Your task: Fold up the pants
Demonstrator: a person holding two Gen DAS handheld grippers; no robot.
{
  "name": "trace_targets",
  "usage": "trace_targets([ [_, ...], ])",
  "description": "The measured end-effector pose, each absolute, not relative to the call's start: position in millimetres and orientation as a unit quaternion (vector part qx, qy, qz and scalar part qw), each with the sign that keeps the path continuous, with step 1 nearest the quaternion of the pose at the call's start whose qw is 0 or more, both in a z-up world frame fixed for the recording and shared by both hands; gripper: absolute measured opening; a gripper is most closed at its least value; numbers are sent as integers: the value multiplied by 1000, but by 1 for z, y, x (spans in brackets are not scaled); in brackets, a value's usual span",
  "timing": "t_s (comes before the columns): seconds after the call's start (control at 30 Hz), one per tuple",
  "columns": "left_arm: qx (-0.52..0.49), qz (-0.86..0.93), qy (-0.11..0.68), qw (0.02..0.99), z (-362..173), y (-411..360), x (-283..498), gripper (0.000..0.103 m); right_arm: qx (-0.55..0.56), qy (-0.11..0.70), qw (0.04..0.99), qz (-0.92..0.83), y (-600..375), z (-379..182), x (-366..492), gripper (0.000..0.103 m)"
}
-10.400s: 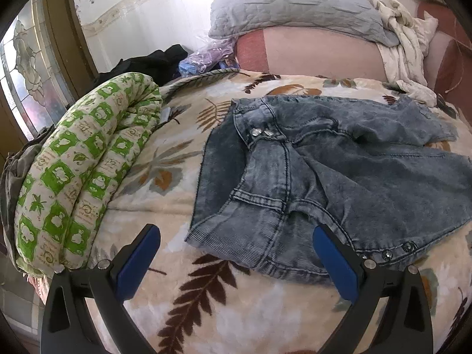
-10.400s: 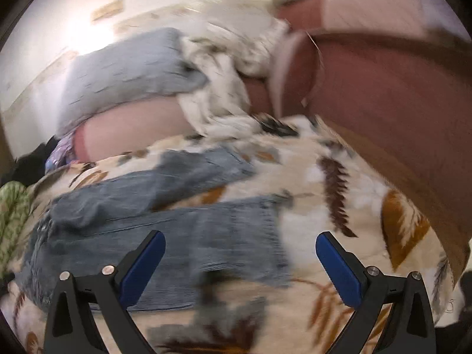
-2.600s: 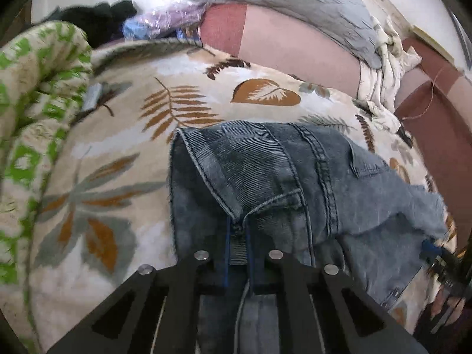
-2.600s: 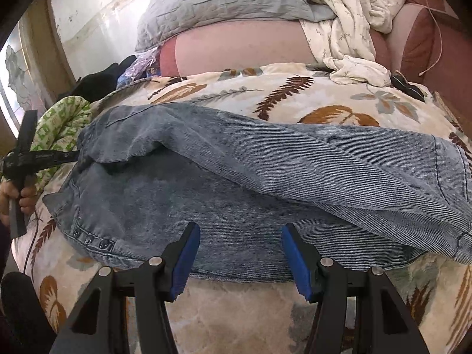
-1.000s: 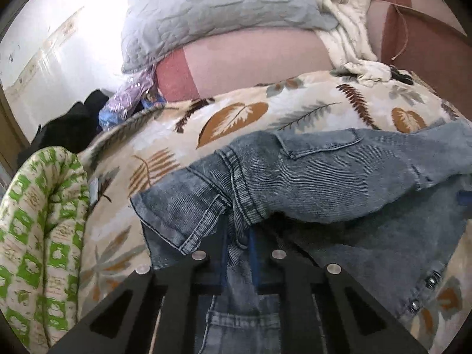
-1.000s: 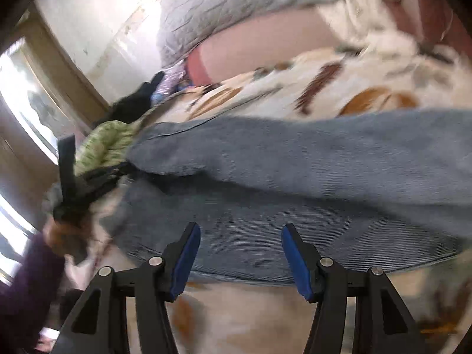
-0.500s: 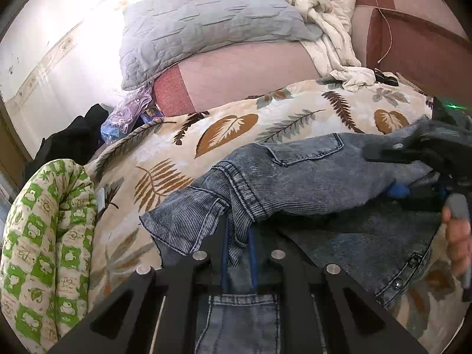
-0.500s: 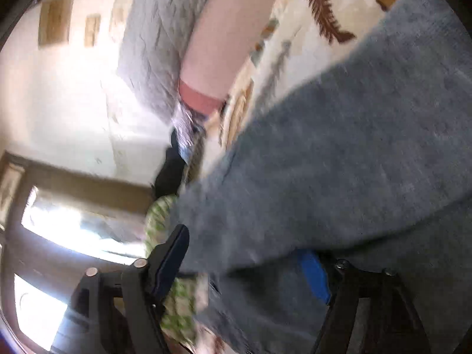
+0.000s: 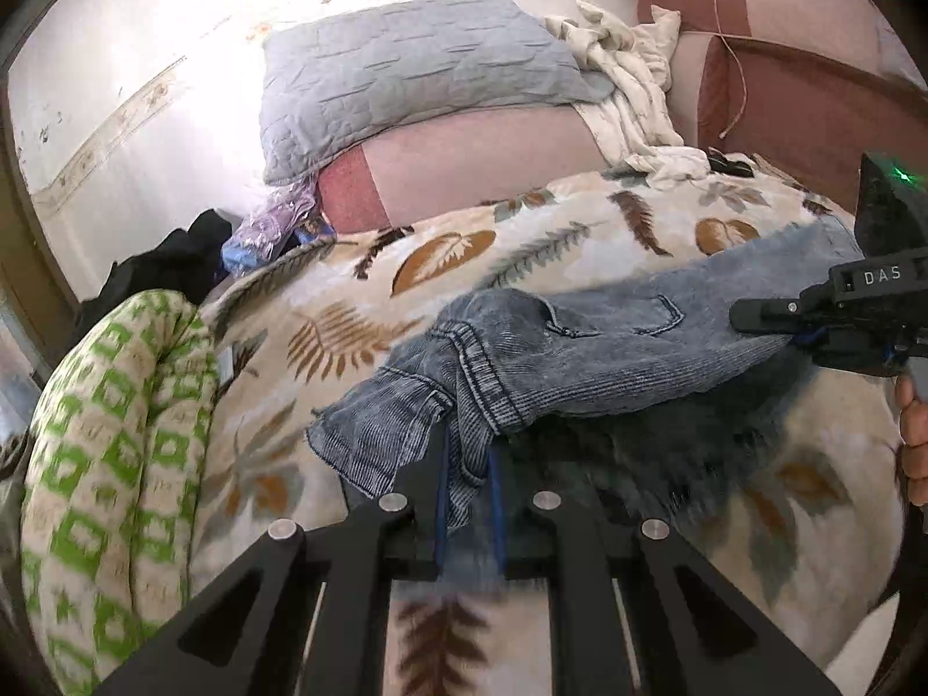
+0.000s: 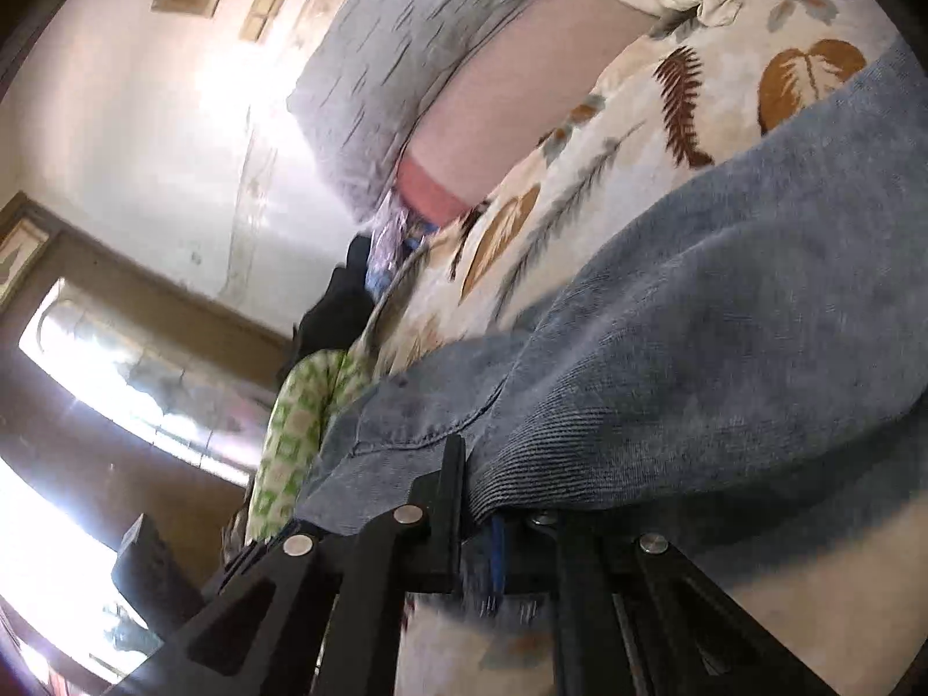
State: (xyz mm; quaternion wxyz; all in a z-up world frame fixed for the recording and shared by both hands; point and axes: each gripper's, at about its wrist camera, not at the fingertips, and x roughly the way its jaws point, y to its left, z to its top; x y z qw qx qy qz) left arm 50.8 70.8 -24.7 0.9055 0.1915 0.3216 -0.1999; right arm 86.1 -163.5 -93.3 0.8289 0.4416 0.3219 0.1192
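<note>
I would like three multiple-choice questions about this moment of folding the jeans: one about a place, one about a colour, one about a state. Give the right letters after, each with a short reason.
1. Where does the grey pillow lie?
A. on the pink bolster at the head of the bed
B. on the jeans
C. on the floor

2. Which colour is the pattern on the rolled quilt at the bed's left edge?
A. red
B. green
C. blue

3. How does the left gripper stand?
A. wide open above the bed
B. shut on the jeans
C. shut on the pillow

Answers:
1 A: the pillow rests on top of the pink bolster.
2 B: green squares on cream cloth.
3 B: the denim of the jeans is pinched between its fingers; the right gripper clamps denim as well.
</note>
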Motion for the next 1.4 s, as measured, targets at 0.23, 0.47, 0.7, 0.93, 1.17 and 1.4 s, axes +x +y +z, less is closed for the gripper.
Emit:
trace_targets([
  [0.23, 230, -191, 400, 866, -69, 73, 30, 12, 398, 399, 820, 104, -150, -138, 64, 8],
  [0.47, 233, -170, 424, 859, -74, 72, 29, 17, 352, 428, 827, 98, -151, -139, 62, 35],
  [0.7, 228, -168, 400, 872, -36, 81, 19, 21, 329, 396, 853, 89, -213, -82, 19, 69],
  [0.93, 210, -184, 350, 894, 1, 63, 7, 21, 279, 353, 889, -82, -352, -31, -9, 69],
  [1.17, 145, -209, 375, 892, -3, 37, 32, 25, 299, 379, 857, -181, -470, -33, 21, 69],
  [1.4, 127, -164, 415, 886, -54, 16, 71, 25, 325, 448, 819, -154, -489, -74, 74, 65],
])
